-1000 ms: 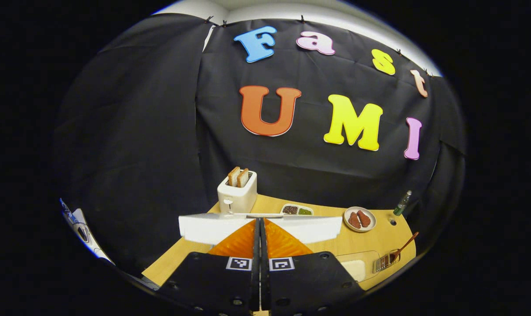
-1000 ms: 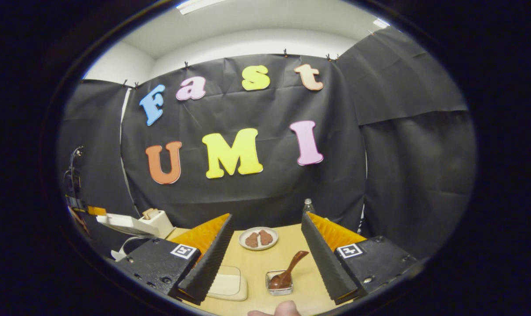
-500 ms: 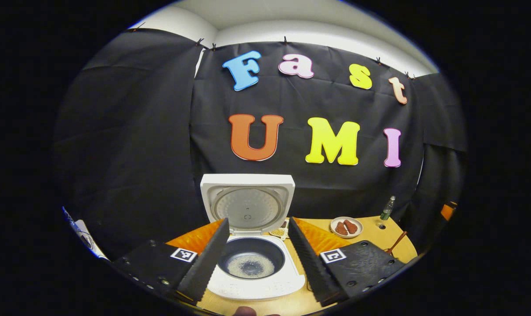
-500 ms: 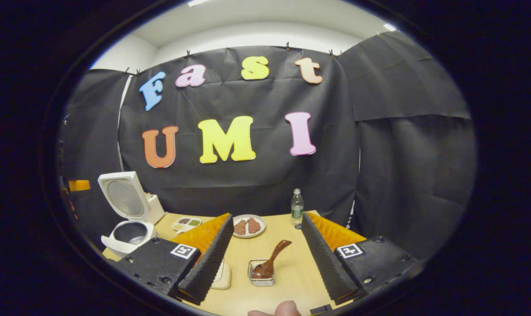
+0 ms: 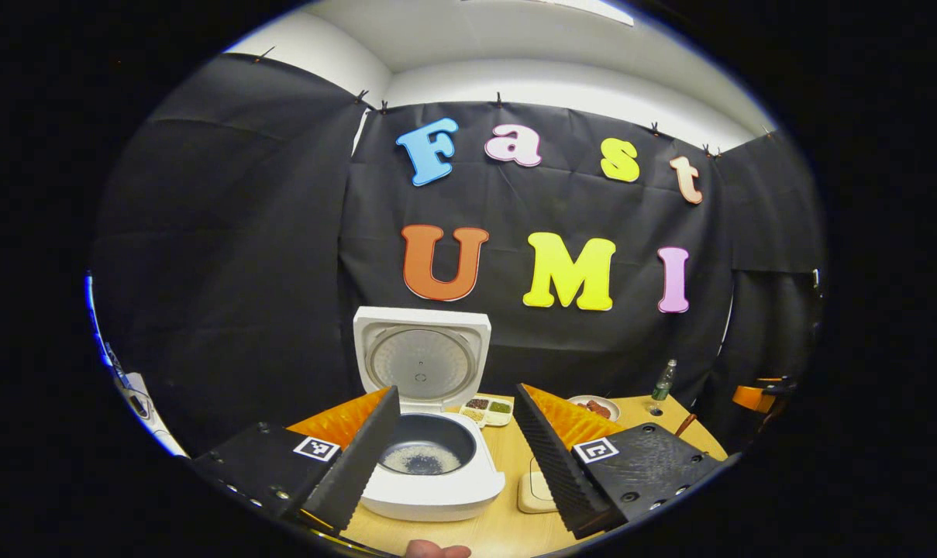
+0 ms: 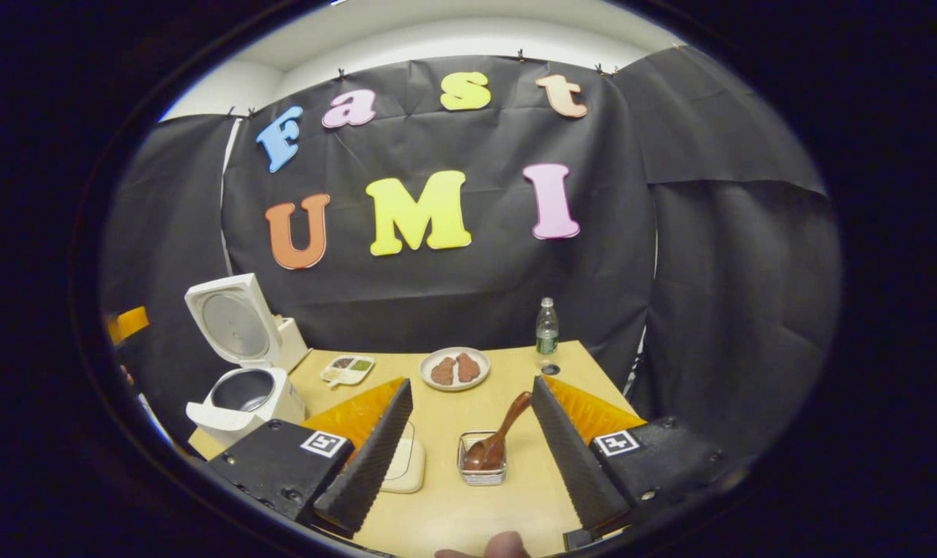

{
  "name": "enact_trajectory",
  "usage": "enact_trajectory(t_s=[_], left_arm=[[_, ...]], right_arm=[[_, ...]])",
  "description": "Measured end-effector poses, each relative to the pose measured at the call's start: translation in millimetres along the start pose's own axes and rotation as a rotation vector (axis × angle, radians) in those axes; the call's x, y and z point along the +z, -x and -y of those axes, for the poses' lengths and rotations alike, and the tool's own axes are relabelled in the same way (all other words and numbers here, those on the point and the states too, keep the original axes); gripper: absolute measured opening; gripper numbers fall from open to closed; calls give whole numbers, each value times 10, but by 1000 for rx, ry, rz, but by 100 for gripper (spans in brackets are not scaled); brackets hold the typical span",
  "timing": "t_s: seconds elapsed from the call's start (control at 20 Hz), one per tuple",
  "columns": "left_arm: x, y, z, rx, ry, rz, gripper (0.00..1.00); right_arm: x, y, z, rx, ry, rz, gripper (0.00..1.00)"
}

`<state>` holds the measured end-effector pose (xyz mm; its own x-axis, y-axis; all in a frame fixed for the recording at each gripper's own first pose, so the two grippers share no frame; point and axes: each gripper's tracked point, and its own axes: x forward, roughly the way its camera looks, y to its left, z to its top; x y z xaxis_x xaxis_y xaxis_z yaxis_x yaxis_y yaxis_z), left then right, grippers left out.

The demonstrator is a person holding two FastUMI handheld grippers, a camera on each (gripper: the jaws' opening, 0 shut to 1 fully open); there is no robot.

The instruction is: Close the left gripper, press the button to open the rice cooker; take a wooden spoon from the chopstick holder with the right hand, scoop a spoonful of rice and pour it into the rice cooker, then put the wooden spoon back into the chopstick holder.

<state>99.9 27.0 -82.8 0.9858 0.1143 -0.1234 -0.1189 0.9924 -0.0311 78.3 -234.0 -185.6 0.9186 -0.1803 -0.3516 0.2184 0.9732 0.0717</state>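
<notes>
black cloth wall (image 6: 708,271), white ceiling (image 5: 515,46), light wooden table (image 6: 507,380), bright overhead light

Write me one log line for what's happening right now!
cooker: lid open | spoon: in holder | left gripper: open | right gripper: open, facing spoon

Even overhead light, sharp centre, strong fisheye warp at edges, soft shadows, no glare.

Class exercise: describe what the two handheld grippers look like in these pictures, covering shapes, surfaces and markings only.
Both the left gripper and right gripper have two wedge-shaped fingers with ridged, sawtooth inner faces. Each finger sits on a black textured block with screws, bearing a small square black-and-white marker.
</notes>
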Motion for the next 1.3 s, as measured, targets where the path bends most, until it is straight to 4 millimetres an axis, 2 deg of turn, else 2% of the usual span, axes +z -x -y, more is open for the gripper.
enact_trajectory(t_s=[0.2, 0.4, 0.55, 0.6, 0.65, 0.7, 0.85, 0.9, 0.95, 1.05, 1.1, 1.2, 1.3], left_arm=[[10, 51, 6, 9, -22, -23, 94], [159, 16, -36, 68, -48, 39, 94], [168, -33, 60, 80, -49, 47, 94], [177, -63, 87, 81, -56, 48, 94], [181, -80, 100, 85, -60, 46, 94], [180, -101, 98, 95, -60, 43, 94], [180, -163, 122, 112, -51, 35, 94], [165, -175, 115, 121, -53, 32, 94], [152, -185, 111, 127, -54, 28, 94], [97, -214, 121, 138, -55, 16, 94], [68, -225, 126, 143, -55, 9, 95], [27, -241, 151, 143, -63, -4, 95], [7, -249, 152, 145, -84, -9, 94]], right_arm=[[-355, -316, 179, 4, -37, -73, 100], [-651, -719, 402, -16, -63, -123, 100], [-862, -1014, 496, -12, -96, -164, 99], [-954, -1125, 533, -15, -103, -180, 95], [-1020, -1225, 550, -14, -110, -192, 97], [-1083, -1325, 555, -11, -121, -207, 91], [-1230, -1583, 579, 4, -155, -244, 83], [-1274, -1658, 589, 8, -165, -257, 85], [-1315, -1720, 601, 15, -171, -267, 76], [-1394, -1838, 614, 26, -179, -290, 74], [-1429, -1890, 610, 32, -191, -302, 65], [-1495, -1985, 575, 56, -219, -321, 63], [-1560, -2075, 578, 58, -241, -344, 52]])
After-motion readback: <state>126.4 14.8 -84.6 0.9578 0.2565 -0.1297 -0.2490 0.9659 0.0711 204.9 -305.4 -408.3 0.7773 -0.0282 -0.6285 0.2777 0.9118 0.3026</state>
